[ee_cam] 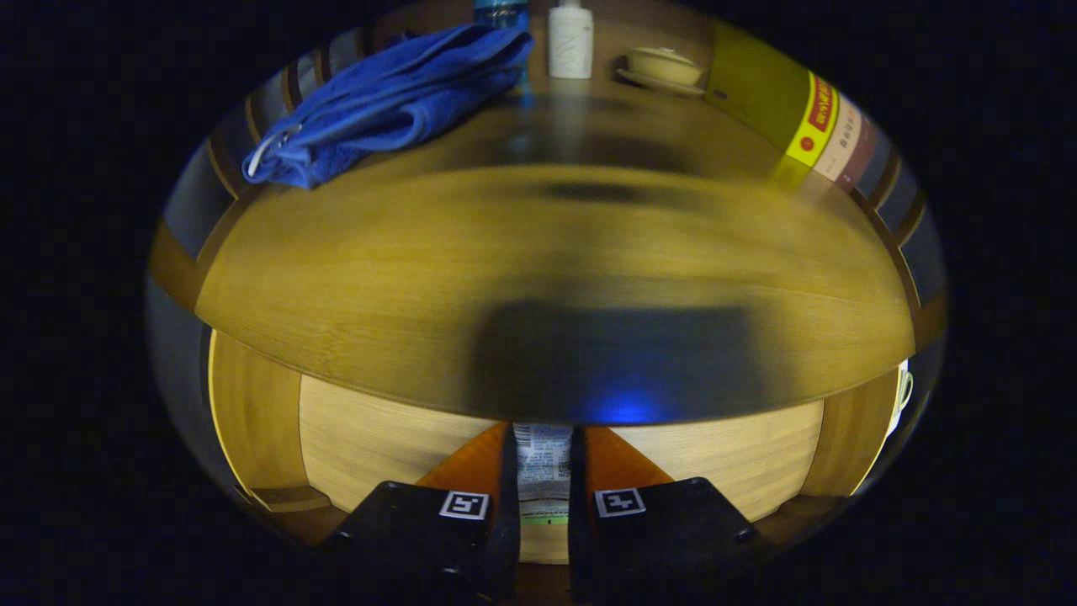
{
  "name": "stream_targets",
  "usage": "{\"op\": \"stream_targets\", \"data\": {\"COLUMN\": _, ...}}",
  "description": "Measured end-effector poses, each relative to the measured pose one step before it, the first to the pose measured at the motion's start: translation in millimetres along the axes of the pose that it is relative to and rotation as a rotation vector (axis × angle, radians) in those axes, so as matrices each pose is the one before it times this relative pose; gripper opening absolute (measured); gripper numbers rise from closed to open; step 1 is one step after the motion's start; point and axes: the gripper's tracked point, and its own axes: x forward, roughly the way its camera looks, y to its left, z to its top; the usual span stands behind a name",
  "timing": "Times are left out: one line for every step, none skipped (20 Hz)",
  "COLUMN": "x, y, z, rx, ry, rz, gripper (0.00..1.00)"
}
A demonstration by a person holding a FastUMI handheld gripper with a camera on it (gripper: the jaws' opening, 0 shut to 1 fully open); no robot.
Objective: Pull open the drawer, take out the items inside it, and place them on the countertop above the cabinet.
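Between the fingers (505, 497), a packet (543, 471)

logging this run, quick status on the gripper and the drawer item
Gripper shut on a thin printed packet, over the open drawer. Countertop just ahead and above. Blue towel, white bottle, bowl sit far back; landing area free.

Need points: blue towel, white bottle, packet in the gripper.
blue towel (395, 93), gripper view, middle of the folded cloth.
white bottle (570, 44), gripper view, on its body.
packet (543, 463), gripper view, printed face between the fingers.
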Motion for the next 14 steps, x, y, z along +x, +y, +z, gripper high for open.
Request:
{"op": "stream_targets", "data": {"x": -7.83, "y": -0.15, "z": -3.90, "rx": -0.01654, "ry": 0.01118, "rz": 0.00852, "gripper": 0.32}}
{"op": "stream_targets", "data": {"x": -9.82, "y": 0.76, "z": -4.36, "rx": -0.02424, "ry": 0.00424, "rz": 0.00797, "gripper": 0.32}}
{"op": "stream_targets", "data": {"x": -10.63, "y": 1.86, "z": -2.16, "rx": -0.02814, "ry": -0.01246, "rz": 0.01166, "gripper": 0.32}}
{"op": "stream_targets", "data": {"x": -10.89, "y": 1.86, "z": -0.72, "rx": -0.02752, "ry": -0.01916, "rz": 0.01060, "gripper": 0.32}}
{"op": "stream_targets", "data": {"x": -10.57, "y": 1.16, "z": 0.94, "rx": -0.02273, "ry": -0.02078, "rz": 0.00844, "gripper": 0.32}}
{"op": "stream_targets", "data": {"x": -10.32, "y": -0.06, "z": 2.49, "rx": -0.01119, "ry": -0.02199, "rz": 0.00670, "gripper": 0.32}}
{"op": "stream_targets", "data": {"x": -9.45, "y": -1.30, "z": 3.73, "rx": 0.00338, "ry": -0.02071, "rz": 0.00318, "gripper": 0.32}}
{"op": "stream_targets", "data": {"x": 1.85, "y": 9.64, "z": -24.16, "rx": 0.01249, "ry": -0.02099, "rz": 0.00371, "gripper": 0.32}}
{"op": "stream_targets", "data": {"x": -9.20, "y": -11.19, "z": 15.02, "rx": 0.01227, "ry": -0.02401, "rz": 0.00869, "gripper": 0.32}}
{"op": "stream_targets", "data": {"x": -6.21, "y": 2.63, "z": 4.90, "rx": 0.00638, "ry": -0.02889, "rz": 0.01028, "gripper": 0.32}}
{"op": "stream_targets", "data": {"x": -11.54, "y": 1.10, "z": 3.81, "rx": 0.00036, "ry": -0.03705, "rz": 0.01044, "gripper": 0.32}}
{"op": "stream_targets", "data": {"x": -7.74, "y": 0.29, "z": 4.10, "rx": -0.00589, "ry": -0.03690, "rz": 0.00893, "gripper": 0.32}}
{"op": "stream_targets", "data": {"x": -9.26, "y": -0.14, "z": 4.77, "rx": -0.00526, "ry": -0.03332, "rz": 0.00285, "gripper": 0.32}}
{"op": "stream_targets", "data": {"x": -9.05, "y": 0.13, "z": 7.12, "rx": 0.00211, "ry": -0.03585, "rz": 0.00170, "gripper": 0.32}}
